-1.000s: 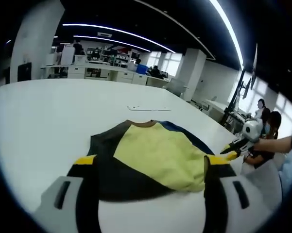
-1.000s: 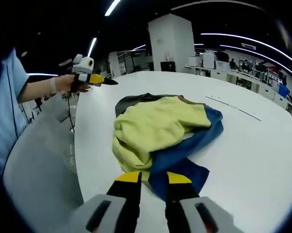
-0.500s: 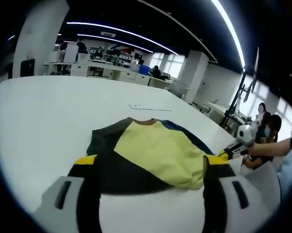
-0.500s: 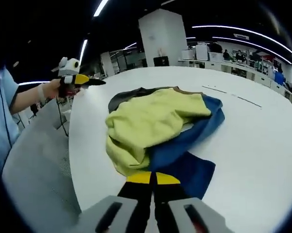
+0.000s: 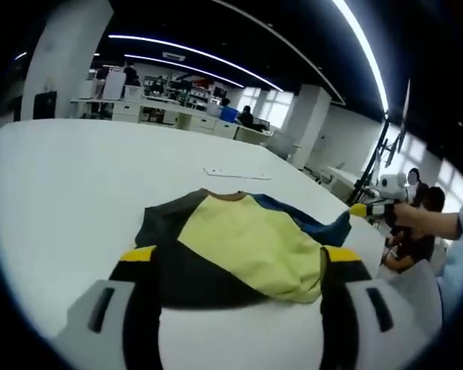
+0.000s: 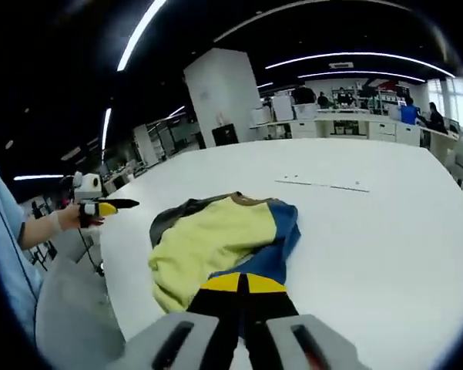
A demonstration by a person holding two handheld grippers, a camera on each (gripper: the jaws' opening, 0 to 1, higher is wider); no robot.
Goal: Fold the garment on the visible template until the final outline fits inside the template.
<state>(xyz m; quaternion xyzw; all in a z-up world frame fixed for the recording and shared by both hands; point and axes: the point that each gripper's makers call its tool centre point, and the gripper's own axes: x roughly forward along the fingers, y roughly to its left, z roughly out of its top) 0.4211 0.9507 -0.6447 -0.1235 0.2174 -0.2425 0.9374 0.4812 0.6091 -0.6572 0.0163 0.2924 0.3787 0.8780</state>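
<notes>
Here, right gripper's (image 6: 243, 284) jaws tight on garment's (image 6: 216, 239) blue hem.

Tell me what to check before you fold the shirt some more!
1. Right tongs shut on the garment's blue part: ok.
2. Left tongs open, holding nothing: ok.
3. Garment lying flat: not ok, it is bunched up, yellow over blue and dark parts.
4. Whole garment on the white table: ok.
5. Template outline found: cannot tell; a thin marked line lies beyond the garment.
6. Garment fits inside the template: cannot tell.
</notes>
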